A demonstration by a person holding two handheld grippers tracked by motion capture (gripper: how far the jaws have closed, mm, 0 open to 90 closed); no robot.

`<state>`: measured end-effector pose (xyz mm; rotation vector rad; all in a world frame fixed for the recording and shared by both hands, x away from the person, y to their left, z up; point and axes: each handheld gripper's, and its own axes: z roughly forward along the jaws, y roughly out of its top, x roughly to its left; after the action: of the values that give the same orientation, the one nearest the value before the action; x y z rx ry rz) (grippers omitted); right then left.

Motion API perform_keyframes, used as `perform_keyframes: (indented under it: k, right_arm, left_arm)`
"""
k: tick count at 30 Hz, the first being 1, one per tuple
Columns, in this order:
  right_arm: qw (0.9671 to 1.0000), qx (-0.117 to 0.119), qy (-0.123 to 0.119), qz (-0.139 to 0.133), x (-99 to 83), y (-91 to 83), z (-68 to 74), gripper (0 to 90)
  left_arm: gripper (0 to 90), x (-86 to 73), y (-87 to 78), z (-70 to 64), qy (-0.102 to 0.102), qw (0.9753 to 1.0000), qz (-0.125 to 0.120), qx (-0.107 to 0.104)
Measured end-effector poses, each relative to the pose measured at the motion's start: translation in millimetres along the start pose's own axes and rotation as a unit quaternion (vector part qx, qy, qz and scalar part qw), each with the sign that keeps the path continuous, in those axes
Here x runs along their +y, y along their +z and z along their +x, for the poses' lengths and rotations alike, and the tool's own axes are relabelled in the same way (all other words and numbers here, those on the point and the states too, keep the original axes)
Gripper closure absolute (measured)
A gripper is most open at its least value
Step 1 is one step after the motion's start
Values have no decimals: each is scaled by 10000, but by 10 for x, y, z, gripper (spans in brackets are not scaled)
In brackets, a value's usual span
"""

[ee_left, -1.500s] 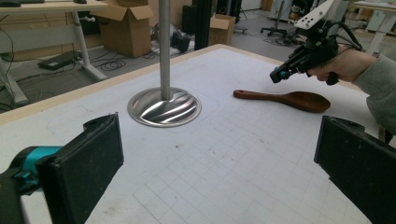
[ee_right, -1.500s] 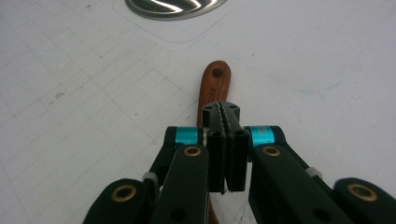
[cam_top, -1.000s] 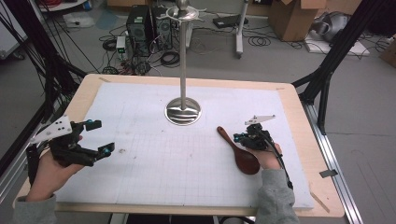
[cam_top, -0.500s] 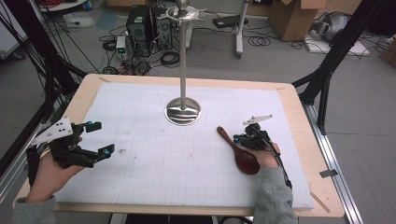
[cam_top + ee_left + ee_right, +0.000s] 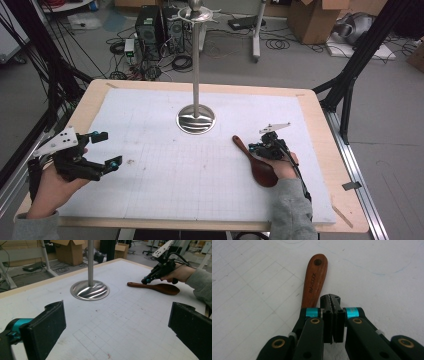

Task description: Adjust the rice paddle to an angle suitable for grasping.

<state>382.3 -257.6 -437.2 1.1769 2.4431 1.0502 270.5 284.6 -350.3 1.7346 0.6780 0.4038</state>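
A dark wooden spoon (image 5: 256, 164) lies flat on the white grid mat, handle pointing to the far left, also seen as the spoon (image 5: 314, 277) and the spoon (image 5: 160, 287). My right gripper (image 5: 251, 148) hovers right over the handle's middle. In the right gripper view, the gripper (image 5: 332, 300) has its jaws pressed together with nothing between them, and the handle lies just beneath and left of the tips. My left gripper (image 5: 109, 149) is held wide open above the mat's left side, far from the spoon, and the left gripper (image 5: 117, 325) is empty.
A metal stand with a round base (image 5: 196, 121) and tall pole rises at the mat's far middle. The white mat (image 5: 165, 175) covers a wooden table (image 5: 320, 130). Boxes, cables and black frame legs stand on the floor beyond.
My right gripper has drifted slightly left and down over the spoon handle. The left gripper and the spoon stay put.
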Motion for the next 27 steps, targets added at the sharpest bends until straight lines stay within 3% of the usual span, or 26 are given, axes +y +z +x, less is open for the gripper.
perform_keyframes:
  k: [8, 12, 17, 27]
  right_arm:
    - [10000, 22, 34, -34, 4, 19, -8, 895]
    - [10000, 34, 1, -40, 13, 34, 4, 895]
    - [10000, 67, -31, -56, 20, 46, 10, 895]
    - [9998, 144, -87, -44, 30, 57, 36, 895]
  left_arm:
    - [18, -5, 20, -36, 75, 9999, 94, 8]
    - [18, 8, 22, -57, -19, 9999, 62, -92]
    - [18, 53, 17, -121, 103, 9998, 8, -147]
    - [18, 24, 18, -96, 68, 9999, 75, -69]
